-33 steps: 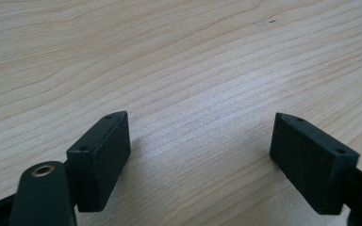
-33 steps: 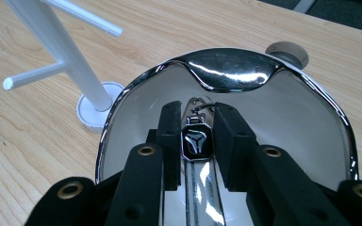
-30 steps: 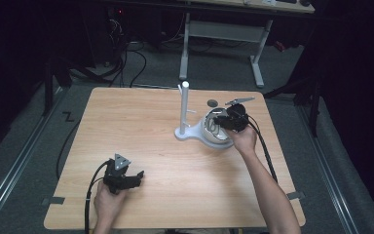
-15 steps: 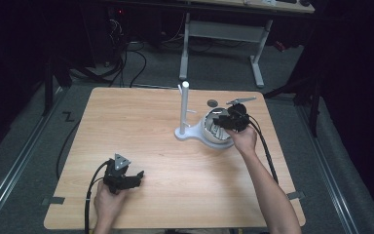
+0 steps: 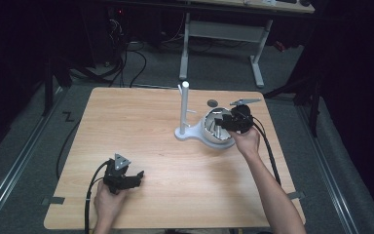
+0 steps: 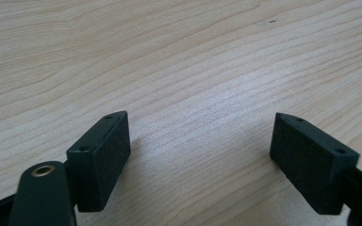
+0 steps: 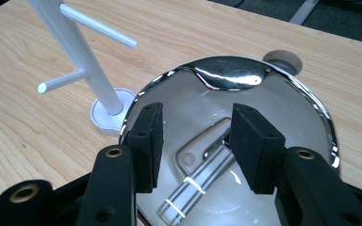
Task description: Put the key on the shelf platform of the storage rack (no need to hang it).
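Note:
A shiny metal bowl (image 5: 209,140) (image 7: 235,70) sits right of centre on the wooden table, touching the base of a white peg stand (image 5: 184,109) (image 7: 82,61). My right gripper (image 5: 223,125) (image 7: 195,122) hangs over the bowl, pointing down into it. Its jaws have just been opening and no pad presses on anything. A pale flat item (image 7: 202,155) lies at the bowl's bottom beneath them. Near the front left edge my left gripper (image 5: 137,178) (image 6: 200,127) rests low over bare wood, open and empty.
A small dark disc (image 5: 213,103) (image 7: 283,60) lies on the table just behind the bowl. The table (image 5: 141,126) has broad bare wood to the left and at the front. Cables and a desk frame stand on the floor beyond the far edge.
The right gripper's jaws look a little wider apart over the bowl. Both hands keep their places.

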`<state>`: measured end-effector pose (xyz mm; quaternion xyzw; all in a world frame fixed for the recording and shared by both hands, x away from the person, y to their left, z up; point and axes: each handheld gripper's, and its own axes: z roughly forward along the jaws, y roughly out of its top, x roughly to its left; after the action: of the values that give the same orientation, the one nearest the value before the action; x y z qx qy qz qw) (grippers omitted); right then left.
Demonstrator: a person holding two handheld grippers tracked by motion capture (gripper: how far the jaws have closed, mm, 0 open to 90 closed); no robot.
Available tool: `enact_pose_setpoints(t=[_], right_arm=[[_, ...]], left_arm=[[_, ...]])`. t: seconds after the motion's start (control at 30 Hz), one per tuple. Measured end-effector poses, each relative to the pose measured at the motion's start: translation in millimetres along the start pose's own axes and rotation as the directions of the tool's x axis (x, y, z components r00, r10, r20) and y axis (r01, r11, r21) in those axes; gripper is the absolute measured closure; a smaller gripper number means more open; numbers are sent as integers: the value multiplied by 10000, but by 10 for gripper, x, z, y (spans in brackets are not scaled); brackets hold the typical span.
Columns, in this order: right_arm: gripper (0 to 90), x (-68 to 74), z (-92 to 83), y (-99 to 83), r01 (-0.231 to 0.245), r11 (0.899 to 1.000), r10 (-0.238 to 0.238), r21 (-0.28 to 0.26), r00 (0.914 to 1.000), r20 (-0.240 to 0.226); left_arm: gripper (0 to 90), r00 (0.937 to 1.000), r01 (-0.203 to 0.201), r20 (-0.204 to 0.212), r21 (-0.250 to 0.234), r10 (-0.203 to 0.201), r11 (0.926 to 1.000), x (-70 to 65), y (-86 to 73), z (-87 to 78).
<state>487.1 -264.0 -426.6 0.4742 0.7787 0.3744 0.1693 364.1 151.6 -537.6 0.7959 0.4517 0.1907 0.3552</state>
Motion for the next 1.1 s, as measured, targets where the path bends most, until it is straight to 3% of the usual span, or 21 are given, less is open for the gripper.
enact_pose_setpoints(t=[0.47,0.67,0.97,1.1], right_arm=[[545,-80,-231,-94,-40,9997,43,-240,9999,102],[539,-143,-312,-183,-500,9978,499,-434,9987,-39],[537,-116,-459,-203,-301,9979,307,-566,9995,87],[537,-139,-499,-263,-442,9970,448,-638,9990,80]], left_arm=[[211,10000,-7,-1,4,7,10000,0,0,0],[211,10000,1,-1,-2,-1,10000,0,0,0],[211,10000,-5,-3,2,5,10000,0,0,0],[210,10000,-2,-3,-1,2,10000,0,0,0]])
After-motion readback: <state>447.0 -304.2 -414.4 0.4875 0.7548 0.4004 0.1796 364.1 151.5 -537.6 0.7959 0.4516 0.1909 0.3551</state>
